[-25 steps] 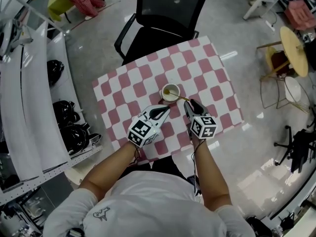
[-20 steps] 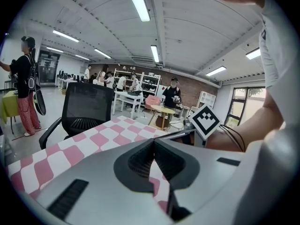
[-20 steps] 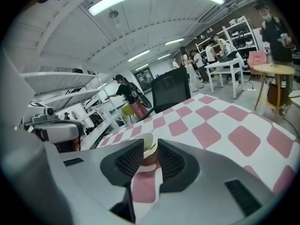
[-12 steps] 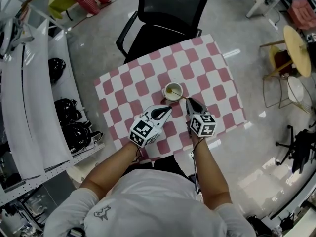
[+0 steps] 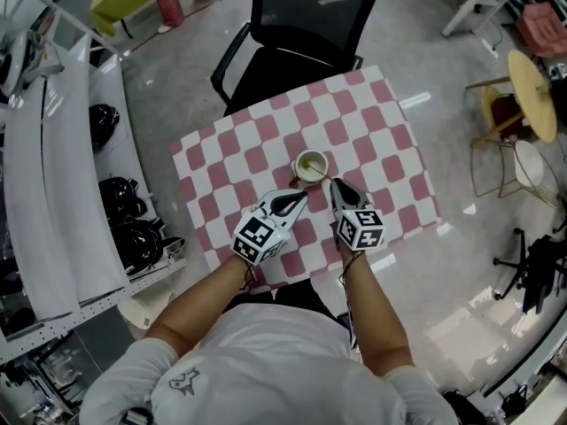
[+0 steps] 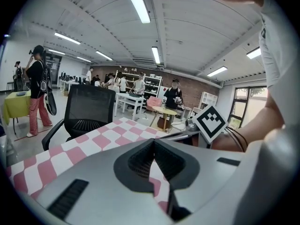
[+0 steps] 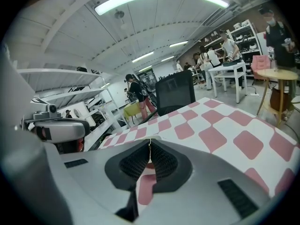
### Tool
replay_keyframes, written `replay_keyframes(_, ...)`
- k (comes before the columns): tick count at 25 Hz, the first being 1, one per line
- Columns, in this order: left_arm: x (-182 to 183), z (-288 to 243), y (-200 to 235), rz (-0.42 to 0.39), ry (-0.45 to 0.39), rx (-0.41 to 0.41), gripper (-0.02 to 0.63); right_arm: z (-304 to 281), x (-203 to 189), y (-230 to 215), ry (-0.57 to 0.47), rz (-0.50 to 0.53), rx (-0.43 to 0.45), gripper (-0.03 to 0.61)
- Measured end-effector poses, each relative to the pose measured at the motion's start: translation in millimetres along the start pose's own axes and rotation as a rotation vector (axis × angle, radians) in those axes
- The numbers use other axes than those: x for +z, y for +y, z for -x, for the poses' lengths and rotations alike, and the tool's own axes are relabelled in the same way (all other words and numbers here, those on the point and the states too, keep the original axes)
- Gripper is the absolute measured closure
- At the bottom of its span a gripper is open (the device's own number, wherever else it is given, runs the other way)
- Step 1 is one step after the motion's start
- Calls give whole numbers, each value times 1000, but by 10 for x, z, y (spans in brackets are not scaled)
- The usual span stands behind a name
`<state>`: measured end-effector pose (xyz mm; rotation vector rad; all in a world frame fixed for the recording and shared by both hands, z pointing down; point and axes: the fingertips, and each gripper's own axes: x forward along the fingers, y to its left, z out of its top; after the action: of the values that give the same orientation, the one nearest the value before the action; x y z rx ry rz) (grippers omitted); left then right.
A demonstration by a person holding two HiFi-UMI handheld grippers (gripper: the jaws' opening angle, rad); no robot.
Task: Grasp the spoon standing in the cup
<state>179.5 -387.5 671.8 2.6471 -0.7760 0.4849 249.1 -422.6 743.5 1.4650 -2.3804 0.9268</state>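
Note:
A small pale cup stands on the pink-and-white checked table in the head view, with the spoon leaning out toward its near right rim. My right gripper is at that rim, jaws closed. A thin sliver of the spoon handle shows pinched between the tips in the right gripper view, where the cup is hidden behind the jaws. My left gripper rests just short of the cup on the near left, shut with nothing in it. In the left gripper view the left gripper sees the right gripper's marker cube.
A black office chair stands at the table's far side. White shelving with dark helmets runs along the left. A round yellow side table and chairs are on the floor to the right. People stand far off in the room.
My right gripper has edged left, closer to the cup, and the spoon's exposed handle looks shorter. The left gripper has stayed in place.

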Motion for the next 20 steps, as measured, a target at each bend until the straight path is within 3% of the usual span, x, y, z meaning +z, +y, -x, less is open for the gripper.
replay_keyframes(20, 461, 618, -150, -31, -116, 64, 603, 767, 530, 642, -128, 93, 33, 545)
